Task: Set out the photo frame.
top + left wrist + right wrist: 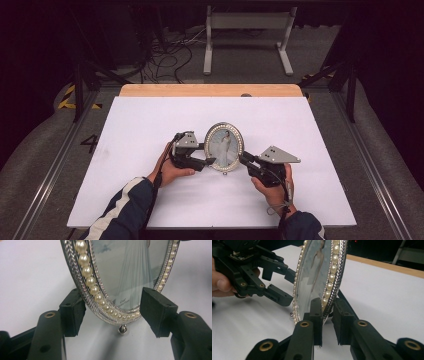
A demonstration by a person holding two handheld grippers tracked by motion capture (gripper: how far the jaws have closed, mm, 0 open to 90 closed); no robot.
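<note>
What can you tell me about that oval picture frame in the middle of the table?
The oval picture frame stands upright on the white table, facing the person. Its silver-looking rim carries a ring of pearl-like beads, and a small ball foot sits at its bottom. It holds a picture of a figure in a long white dress. The right gripper pinches its edge; the left gripper has its pads in front and behind, apart from it.

An oval picture frame of bright, polished silver-look metal, with a rope-textured rim, a ring of glossy pearl beads and a shiny glazed front, stands at centre frame on a smooth, matt white tabletop. The grippers' jaws are matt black plastic with dull brass-coloured rivets. A strip of bare light wood edges the table's far side.
</note>
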